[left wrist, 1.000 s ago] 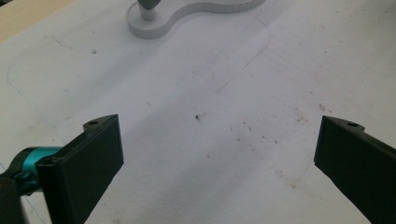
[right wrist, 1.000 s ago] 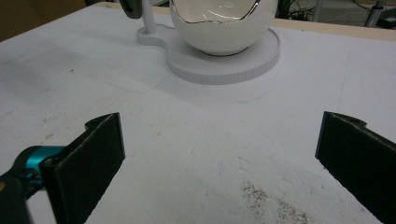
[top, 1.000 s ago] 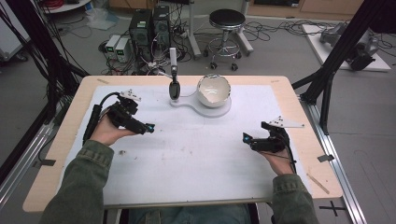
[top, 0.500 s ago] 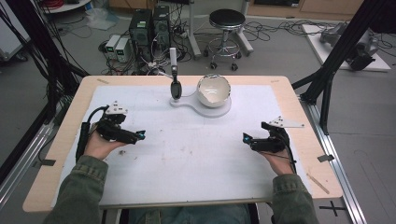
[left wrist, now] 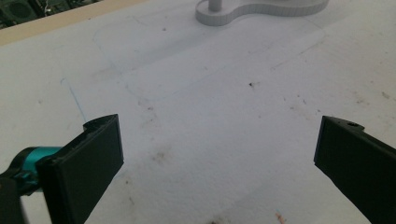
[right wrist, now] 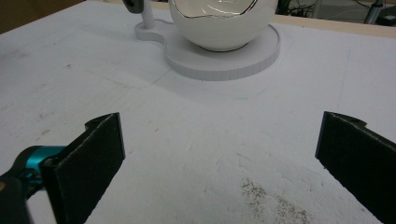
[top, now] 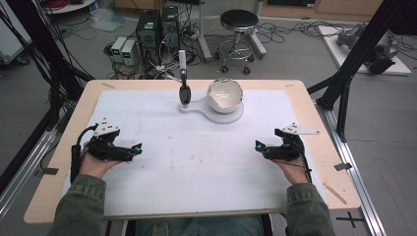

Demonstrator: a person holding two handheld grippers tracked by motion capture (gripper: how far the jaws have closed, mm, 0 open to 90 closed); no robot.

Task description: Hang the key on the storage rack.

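Left gripper (top: 134,149): low over the white table cover (top: 196,172), jaws spread wide, holding nothing. Far centre of the table: white keyhole-shaped base (top: 216,112); a thin post on its small lobe carries a dark egg-shaped head (top: 185,93); a glossy white bowl (top: 225,95) with a jagged, eggshell-like rim sits on its round lobe. Right gripper (top: 259,146): jaws wide apart, empty, well short of the bowl.

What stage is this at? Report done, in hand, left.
Done: nothing visibly; the white bowl sits on its white base, the black-tipped tool upright beside it. In hand: nothing; left gripper and right gripper rest open on the table. Left: reaching and handling them, presumably.
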